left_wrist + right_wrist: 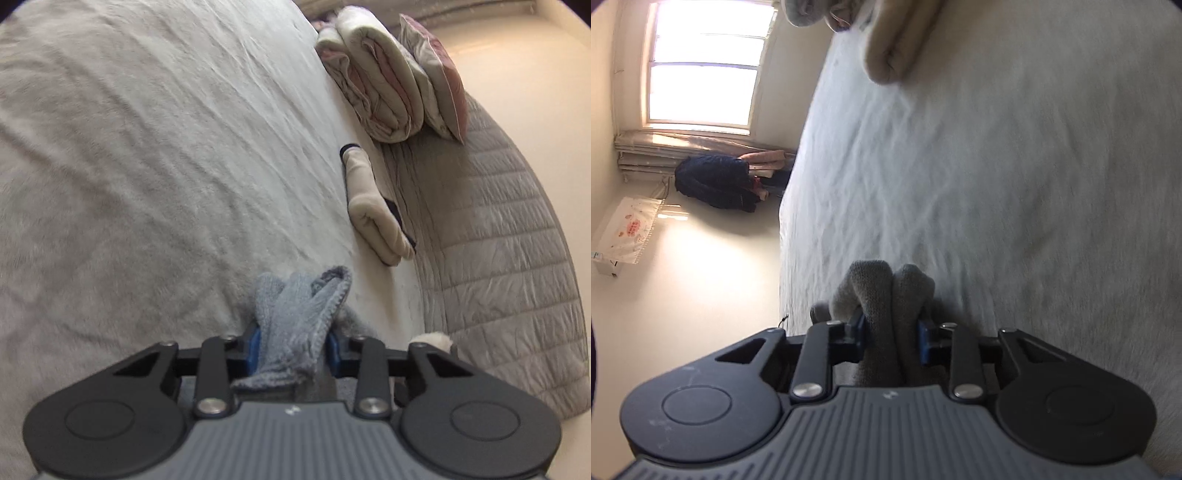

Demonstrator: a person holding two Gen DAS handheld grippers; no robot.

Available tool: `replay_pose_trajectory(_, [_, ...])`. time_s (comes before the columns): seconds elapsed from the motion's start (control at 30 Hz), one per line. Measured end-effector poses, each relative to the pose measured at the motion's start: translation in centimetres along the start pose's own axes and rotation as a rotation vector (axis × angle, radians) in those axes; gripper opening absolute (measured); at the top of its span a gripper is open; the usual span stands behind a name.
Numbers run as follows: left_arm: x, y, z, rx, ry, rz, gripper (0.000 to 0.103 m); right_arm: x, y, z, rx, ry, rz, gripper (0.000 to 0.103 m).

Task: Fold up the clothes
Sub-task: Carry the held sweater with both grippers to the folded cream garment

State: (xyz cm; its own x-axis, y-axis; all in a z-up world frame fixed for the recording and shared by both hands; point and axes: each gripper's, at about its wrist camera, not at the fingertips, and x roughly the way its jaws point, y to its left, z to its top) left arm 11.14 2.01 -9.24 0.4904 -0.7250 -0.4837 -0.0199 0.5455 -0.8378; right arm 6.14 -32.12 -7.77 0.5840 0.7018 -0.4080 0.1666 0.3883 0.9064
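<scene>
Both grippers are clamped on the same kind of grey knit. Left gripper (293, 345) has its blue pads pressed on a bunched grey knitted garment (299, 314), which spills forward past the fingertips and back over the gripper body. Right gripper (891, 341) likewise pinches a fold of grey knit fabric (886, 291), two rounded humps of it bulging ahead of the pads.

Ahead of the left gripper spreads a pale, rumpled fleecy bed cover (166, 147). Ahead and to its right lies a rolled beige garment with dark trim (373, 206), resting on the cover at the border of a grey quilted spread (498, 229) that runs along the right. Further ahead on that side sit folded cream-and-pink bedding (373, 81) and a pillow (436, 74) leaning against it.

From the right gripper, the white cover (997, 166) fills the view ahead and right, with a beige roll (897, 44) far ahead. Left of it stand a cream wall (701, 277), a bright window (705, 62), and a dark jacket (716, 181) heaped below the sill.
</scene>
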Motion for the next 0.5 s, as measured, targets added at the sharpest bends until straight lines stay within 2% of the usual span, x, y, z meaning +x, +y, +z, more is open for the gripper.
replay_pose_trajectory(0.07, [-0.2, -0.4, -0.5, -0.007, -0.016, -0.003, 0.035, -0.4, 0.4, 0.9, -0.023, -0.032, -0.023, 0.03])
replay_pose_trajectory(0.17, [0.0, -1.1, -0.6, 0.045, -0.031, 0.05, 0.048, 0.5, -0.6, 1.8, -0.001, -0.001, -0.058, 0.036])
replay_pose_trajectory(0.2, [0.0, -1.2, -0.5, 0.059, -0.037, 0.061, 0.051, 0.6, -0.9, 1.8, 0.013, -0.001, -0.061, 0.045])
replay_pose_trajectory(0.3, [-0.5, -1.4, 0.0, 0.096, -0.051, 0.072, 0.061, 0.5, -1.1, 1.4, 0.01, 0.004, -0.043, 0.058])
replay_pose_trajectory(0.37, [-0.5, -1.1, 0.3, 0.107, -0.038, 0.067, 0.064, 0.4, -0.9, 1.2, -0.008, 0.008, -0.029, 0.064])
replay_pose_trajectory(0.5, [0.4, -0.4, 0.2, 0.091, -0.01, 0.036, 0.064, 1.3, -0.7, 0.5, -0.055, 0.024, -0.039, 0.064])
